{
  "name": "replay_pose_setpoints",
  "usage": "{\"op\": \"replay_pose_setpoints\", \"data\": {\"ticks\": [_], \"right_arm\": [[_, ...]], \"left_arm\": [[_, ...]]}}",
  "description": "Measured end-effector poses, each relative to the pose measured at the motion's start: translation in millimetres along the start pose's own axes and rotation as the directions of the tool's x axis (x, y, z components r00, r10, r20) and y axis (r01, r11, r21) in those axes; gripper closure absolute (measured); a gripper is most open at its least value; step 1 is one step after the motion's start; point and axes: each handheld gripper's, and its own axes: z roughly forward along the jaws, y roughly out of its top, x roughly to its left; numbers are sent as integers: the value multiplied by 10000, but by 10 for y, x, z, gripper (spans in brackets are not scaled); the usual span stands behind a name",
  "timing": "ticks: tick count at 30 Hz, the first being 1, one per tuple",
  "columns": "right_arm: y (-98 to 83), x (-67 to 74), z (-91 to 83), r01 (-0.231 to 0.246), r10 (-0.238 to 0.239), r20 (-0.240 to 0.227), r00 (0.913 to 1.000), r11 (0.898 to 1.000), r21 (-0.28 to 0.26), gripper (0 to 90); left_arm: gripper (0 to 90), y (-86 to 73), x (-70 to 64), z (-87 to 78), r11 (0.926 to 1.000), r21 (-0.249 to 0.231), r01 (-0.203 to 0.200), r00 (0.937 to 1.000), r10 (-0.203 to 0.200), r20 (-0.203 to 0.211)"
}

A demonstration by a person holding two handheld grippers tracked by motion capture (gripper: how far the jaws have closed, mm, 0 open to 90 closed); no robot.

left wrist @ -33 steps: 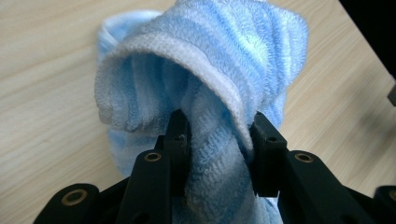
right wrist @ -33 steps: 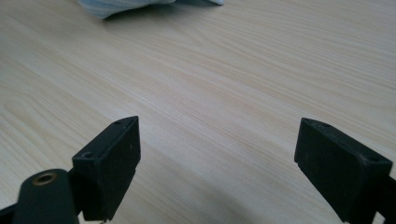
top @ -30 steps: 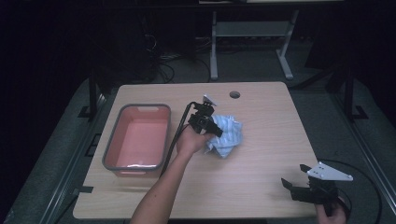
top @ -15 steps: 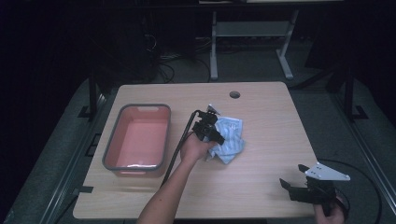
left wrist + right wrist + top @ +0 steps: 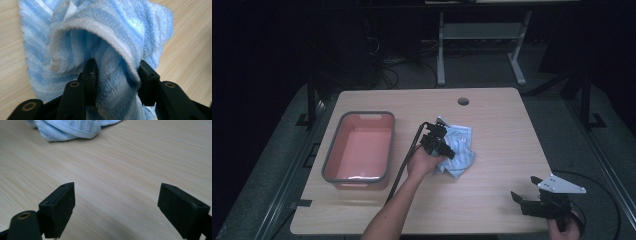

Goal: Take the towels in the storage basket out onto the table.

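— While the blue striped towel lies mid-table beside the red tub, what's our left gripper doing?
— Its jaws have just been opening, a fold loose between them. Our right gripper gapes empty.

A tub, pink inside with a grey rim, is sitting on the left half of the table, its long sides running from the near edge toward the far edge. A round hole is showing in the tabletop close to the far edge, right of the middle. Beyond the far edge, a white frame is standing on the dark floor, with cables lying to its left.
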Motion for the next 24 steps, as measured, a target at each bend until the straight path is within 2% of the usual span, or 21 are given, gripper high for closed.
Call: {"op": "replay_pose_setpoints", "data": {"ticks": [6, 8, 10, 16, 18, 21, 23, 24], "right_arm": [[1, 7, -2, -4, 4, 4, 10000, 10000, 22, 138], [0, 3, -2, 2, -2, -1, 10000, 10000, 2, 138], [-2, 0, -2, 22, -22, 6, 10000, 10000, 2, 138], [3, 9, 2, 31, -31, -20, 10000, 10000, 39, 138], [3, 11, 3, 42, -42, -21, 10000, 10000, 45, 138], [5, 14, 5, 82, -82, -18, 10000, 10000, 26, 138], [9, 22, 10, 112, -112, -39, 9999, 9999, 45, 138], [10, 29, 12, 121, -120, -47, 9999, 9999, 73, 138]], "left_arm": [[595, -5, -3, 50, 9999, 105, -92, 9999, 93, -82], [595, -7, -9, 75, 10000, 29, 39, 10000, -39, -51], [594, -8, -2, 95, 9998, 120, -132, 9999, 133, -107], [580, 2, -41, 156, 9995, -8, -304, 9989, 304, -349], [575, 13, -49, 165, 9998, -61, -200, 9992, 198, -341], [565, 28, -53, 164, 9996, -11, -279, 9988, 279, -391], [554, 35, -55, 172, 9997, -209, -81, 9995, 75, -315], [545, 40, -43, 166, 9998, -124, -152, 9995, 149, -293]]}}
